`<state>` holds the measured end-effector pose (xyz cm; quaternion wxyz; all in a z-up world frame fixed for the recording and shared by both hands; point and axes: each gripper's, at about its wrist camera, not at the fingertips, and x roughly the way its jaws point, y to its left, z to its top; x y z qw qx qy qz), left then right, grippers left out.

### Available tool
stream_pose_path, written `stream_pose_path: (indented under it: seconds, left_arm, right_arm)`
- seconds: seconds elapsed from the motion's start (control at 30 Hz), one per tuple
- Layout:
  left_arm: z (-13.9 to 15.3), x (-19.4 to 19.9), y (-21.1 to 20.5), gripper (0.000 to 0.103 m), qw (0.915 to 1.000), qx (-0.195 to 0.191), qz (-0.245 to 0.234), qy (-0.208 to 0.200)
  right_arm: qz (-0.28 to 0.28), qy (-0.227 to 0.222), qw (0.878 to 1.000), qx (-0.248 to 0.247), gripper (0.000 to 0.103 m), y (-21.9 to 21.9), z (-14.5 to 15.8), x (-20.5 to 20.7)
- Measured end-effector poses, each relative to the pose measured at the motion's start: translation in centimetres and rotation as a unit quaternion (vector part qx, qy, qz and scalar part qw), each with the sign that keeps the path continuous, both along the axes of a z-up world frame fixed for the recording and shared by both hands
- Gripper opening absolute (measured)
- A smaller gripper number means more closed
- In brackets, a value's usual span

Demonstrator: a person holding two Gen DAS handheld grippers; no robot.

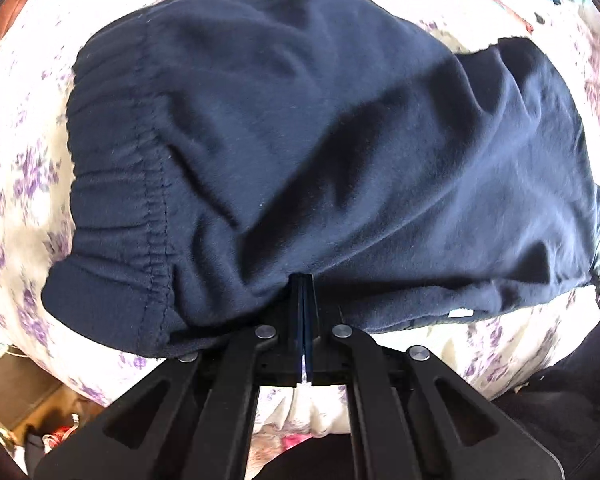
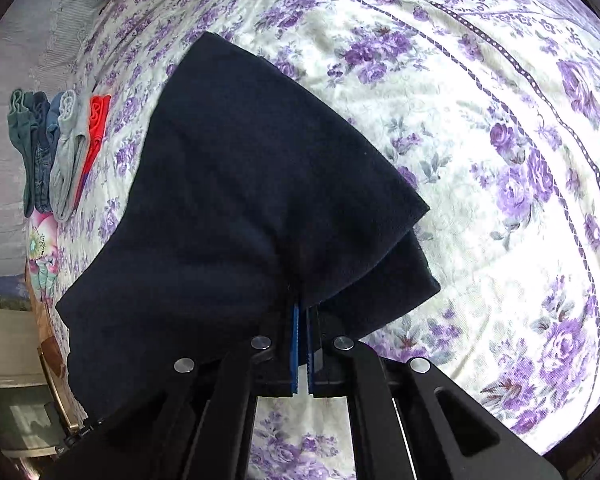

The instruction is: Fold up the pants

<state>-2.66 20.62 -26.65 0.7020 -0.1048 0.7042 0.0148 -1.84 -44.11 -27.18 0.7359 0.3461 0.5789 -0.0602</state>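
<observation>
The navy fleece pants (image 1: 300, 140) fill the left wrist view, with the gathered elastic waistband (image 1: 120, 184) at the left. My left gripper (image 1: 302, 280) is shut on the near edge of the pants beside the waistband. In the right wrist view the pants (image 2: 240, 200) hang in layered folds over the bed. My right gripper (image 2: 303, 308) is shut on a fold of the pants, its blue pads close together with cloth between them.
A bedspread (image 2: 480, 160) with purple flowers lies under everything. A row of folded clothes (image 2: 56, 148), teal, denim, grey and red, sits at the bed's far left edge. Floor clutter (image 1: 52, 436) shows past the bed's edge.
</observation>
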Motion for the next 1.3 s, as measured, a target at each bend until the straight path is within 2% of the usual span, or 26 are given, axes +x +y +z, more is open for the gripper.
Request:
stream_pose_path:
  seconds: [0.1,0.13,0.17,0.27,0.3,0.4,0.43,0.47,0.5,0.53,0.57,0.67,0.73,0.8,0.87,0.9,0.93,1.0,1.07,1.1,1.17,1.2,1.3]
  left_arm:
    - [1.3,0.6,-1.0,0.001,0.9993,0.028,-0.024,0.004]
    - [1.9,0.8,-1.3,0.001,0.9990,0.033,-0.030,0.002]
    - [2.6,0.9,-1.6,0.001,0.9989,0.032,-0.034,-0.003]
    - [5.0,2.1,-2.1,0.001,0.9988,-0.006,-0.031,-0.038]
    - [5.3,2.6,-2.4,0.005,0.9984,-0.013,-0.030,-0.046]
    - [4.3,4.5,-3.3,0.016,0.9984,-0.015,-0.019,-0.051]
    - [3.4,4.6,-3.5,0.016,0.9987,-0.015,-0.014,-0.046]
    - [2.4,4.7,-3.3,0.016,0.9992,-0.010,-0.009,-0.039]
    - [1.4,4.7,-3.2,0.013,0.9997,0.001,-0.002,-0.026]
    - [0.6,4.1,-3.3,0.006,0.9999,0.001,0.005,-0.014]
    - [0.4,3.6,-2.7,0.003,0.9999,-0.001,0.010,-0.013]
    - [0.3,2.8,-1.2,0.002,0.9995,-0.017,0.023,-0.013]
    - [0.0,2.8,-0.4,0.002,0.9986,-0.037,0.035,-0.015]
    - [-0.1,3.0,-0.5,0.002,0.9991,-0.029,0.026,-0.016]
    - [0.1,3.2,-1.3,0.002,0.9996,-0.017,0.012,-0.021]
    - [0.3,3.1,-1.4,0.002,0.9996,-0.015,0.008,-0.025]
    - [0.3,3.0,-2.0,0.002,0.9995,-0.017,0.008,-0.027]
    - [0.2,2.2,-1.5,0.002,0.9987,-0.034,0.022,-0.032]
    - [0.0,2.1,-0.7,0.002,0.9976,-0.047,0.037,-0.034]
    - [0.0,2.1,-0.7,0.002,0.9973,-0.048,0.042,-0.036]
    - [0.0,1.9,-0.1,0.002,0.9973,-0.043,0.044,-0.040]
    - [0.1,1.6,-0.3,0.002,0.9973,-0.040,0.045,-0.041]
    - [0.9,0.4,-0.5,0.001,0.9978,-0.029,0.047,-0.036]
  right_arm:
    - [0.008,-0.023,1.000,0.018,0.008,-0.3,1.3,-0.2]
    - [0.000,-0.030,0.999,0.031,0.013,-0.7,1.6,-0.4]
    - [-0.009,-0.036,0.999,0.037,0.015,-1.1,1.9,-0.7]
    - [-0.025,-0.045,0.998,0.044,0.016,-1.7,2.1,-0.8]
    - [-0.030,-0.045,0.997,0.052,0.016,-1.8,1.8,-0.6]
    - [-0.036,-0.048,0.996,0.060,0.013,-1.9,0.7,-0.1]
    - [-0.039,-0.044,0.997,0.059,0.007,-1.9,0.3,-0.2]
    - [-0.049,-0.044,0.996,0.066,0.006,-2.0,0.4,-0.5]
    - [-0.058,-0.049,0.995,0.067,0.005,-2.1,1.1,-1.1]
    - [-0.061,-0.052,0.995,0.062,0.005,-2.2,2.0,-1.7]
    - [-0.061,-0.051,0.995,0.057,0.005,-2.3,2.9,-2.3]
    - [-0.049,-0.030,0.998,0.040,0.005,-2.3,3.6,-3.2]
    - [-0.034,-0.010,0.999,0.026,0.006,-2.0,1.9,-2.6]
    - [-0.003,0.019,1.000,0.008,0.008,-1.5,0.1,-1.7]
    - [0.024,0.039,0.999,-0.012,0.015,-0.9,1.2,-1.2]
    - [0.056,0.059,0.996,-0.041,0.023,-0.2,2.3,-0.7]
    - [0.092,0.070,0.991,-0.073,0.023,0.8,3.6,-0.4]
    - [0.171,0.067,0.977,-0.104,0.023,3.6,6.4,0.7]
    - [0.243,0.039,0.964,-0.096,0.023,7.3,9.0,2.5]
    - [0.284,0.007,0.955,-0.084,0.025,9.9,10.4,4.1]
    - [0.365,-0.065,0.927,-0.058,0.036,15.5,12.5,7.3]
    - [0.407,-0.099,0.907,-0.042,0.040,18.8,13.3,9.1]
    - [0.518,-0.163,0.839,-0.015,0.041,28.6,13.8,14.3]
